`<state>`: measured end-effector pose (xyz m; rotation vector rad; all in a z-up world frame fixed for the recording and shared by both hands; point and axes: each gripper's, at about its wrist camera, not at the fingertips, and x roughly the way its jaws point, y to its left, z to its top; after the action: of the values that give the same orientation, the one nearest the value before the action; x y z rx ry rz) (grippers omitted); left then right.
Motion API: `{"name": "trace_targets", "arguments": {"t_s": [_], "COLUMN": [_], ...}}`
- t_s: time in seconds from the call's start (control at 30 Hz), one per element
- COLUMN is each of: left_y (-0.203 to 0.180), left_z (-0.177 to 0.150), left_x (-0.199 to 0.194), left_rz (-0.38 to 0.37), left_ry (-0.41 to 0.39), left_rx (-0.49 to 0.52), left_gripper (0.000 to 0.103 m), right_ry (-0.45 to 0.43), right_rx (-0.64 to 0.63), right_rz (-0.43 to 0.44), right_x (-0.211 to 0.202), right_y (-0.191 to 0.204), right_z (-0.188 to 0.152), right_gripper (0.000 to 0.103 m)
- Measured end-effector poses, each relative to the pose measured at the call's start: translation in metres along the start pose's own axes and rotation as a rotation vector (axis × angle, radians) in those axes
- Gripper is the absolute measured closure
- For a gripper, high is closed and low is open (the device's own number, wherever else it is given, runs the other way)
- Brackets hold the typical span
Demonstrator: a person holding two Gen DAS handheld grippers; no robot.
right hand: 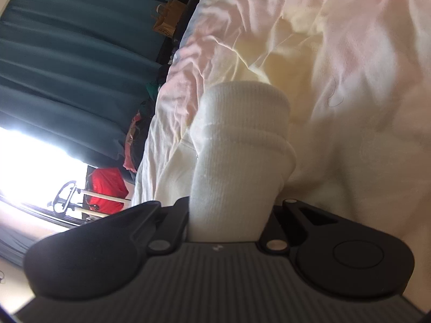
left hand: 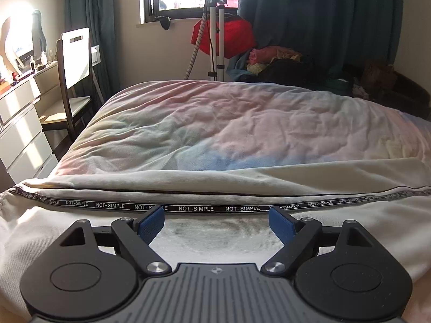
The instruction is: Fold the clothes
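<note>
A cream white garment (left hand: 215, 239) with a black "NOT-SIMPLE" tape stripe (left hand: 196, 208) lies flat across the near edge of the bed. My left gripper (left hand: 216, 216) is open just above it, blue pads spread wide, tips near the stripe. In the right wrist view, my right gripper (right hand: 229, 204) is shut on the garment's ribbed white cuff (right hand: 242, 145), which bunches up between the jaws and hides the fingertips. The view is rolled sideways.
The bed has a wrinkled pastel duvet (left hand: 229, 123). A chair (left hand: 72, 80) and white drawers (left hand: 18, 134) stand at the left. A garment steamer pole (left hand: 215, 40) and a heap of clothes (left hand: 282, 62) lie beyond the bed under teal curtains (left hand: 323, 13).
</note>
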<state>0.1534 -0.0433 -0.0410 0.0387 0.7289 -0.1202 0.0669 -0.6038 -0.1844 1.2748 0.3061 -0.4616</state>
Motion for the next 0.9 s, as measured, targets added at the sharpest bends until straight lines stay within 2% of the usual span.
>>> {"name": "trace_targets", "arguments": {"t_s": [0.1, 0.2, 0.33, 0.4, 0.63, 0.77, 0.9], "left_y": [0.009, 0.01, -0.012, -0.019, -0.011, -0.009, 0.004], "left_z": [-0.012, -0.026, -0.041, -0.045, -0.043, -0.034, -0.024], "left_x": [0.015, 0.03, 0.038, 0.042, 0.047, 0.042, 0.032], "left_rz": [-0.014, -0.053, 0.018, 0.041, 0.016, -0.014, -0.042], "left_ry": [0.014, 0.069, 0.082, 0.105, 0.116, 0.095, 0.078], "left_rx": [-0.045, -0.022, 0.112, 0.138, 0.084, 0.097, 0.021], "left_gripper": [0.017, 0.017, 0.012, 0.011, 0.008, 0.009, 0.009], "right_ry": [-0.009, -0.027, -0.041, -0.044, -0.091, -0.19, -0.299], "right_rx": [-0.052, -0.108, -0.165, -0.178, -0.298, -0.479, -0.841], "right_rz": [-0.022, -0.036, -0.064, -0.079, -0.131, -0.13, -0.073], "right_x": [-0.003, -0.008, -0.009, -0.011, -0.017, -0.038, -0.069], "right_y": [0.006, 0.014, 0.021, 0.023, 0.044, 0.086, 0.145], "right_z": [0.0, -0.004, -0.006, -0.008, -0.021, -0.043, -0.1], "right_gripper": [0.093, 0.093, 0.093, 0.093, 0.093, 0.093, 0.093]}}
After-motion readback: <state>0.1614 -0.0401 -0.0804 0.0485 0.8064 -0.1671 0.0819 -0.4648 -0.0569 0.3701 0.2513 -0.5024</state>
